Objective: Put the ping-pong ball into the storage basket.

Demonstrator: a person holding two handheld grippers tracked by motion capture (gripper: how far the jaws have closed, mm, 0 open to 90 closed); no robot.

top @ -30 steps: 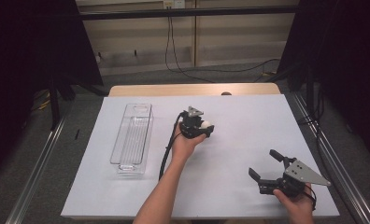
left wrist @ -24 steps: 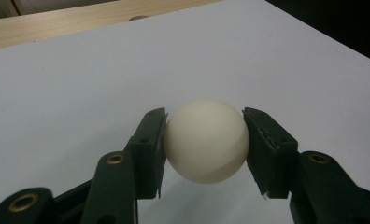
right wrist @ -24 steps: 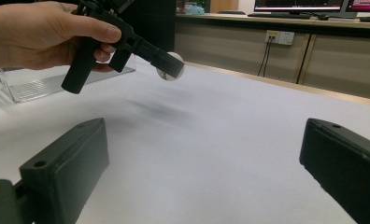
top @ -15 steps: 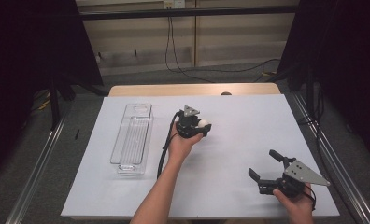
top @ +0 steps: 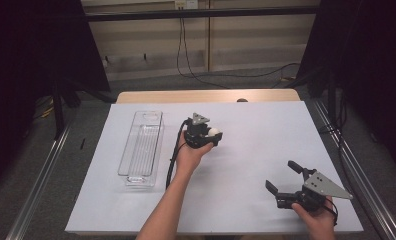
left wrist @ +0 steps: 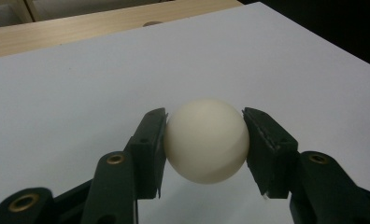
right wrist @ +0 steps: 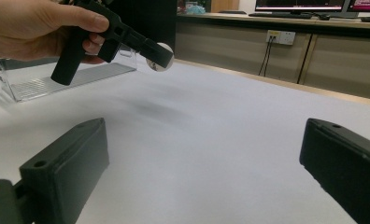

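Note:
A cream-white ball sits squeezed between the black jaws of my left gripper. In the high view this gripper hangs over the middle of the white table sheet, with the ball at its right side. The right gripper view shows the ball held clear above the sheet, a shadow beneath it. My right gripper rests near the front right of the table. Its jaws stand wide open with nothing between them.
A long clear plastic tray lies on the left part of the sheet, also seen as the tray behind the left hand. A wooden table edge runs along the back. Metal rails flank both sides.
The left gripper with the ball has drifted slightly left, toward the tray. The right gripper has stayed where it was.

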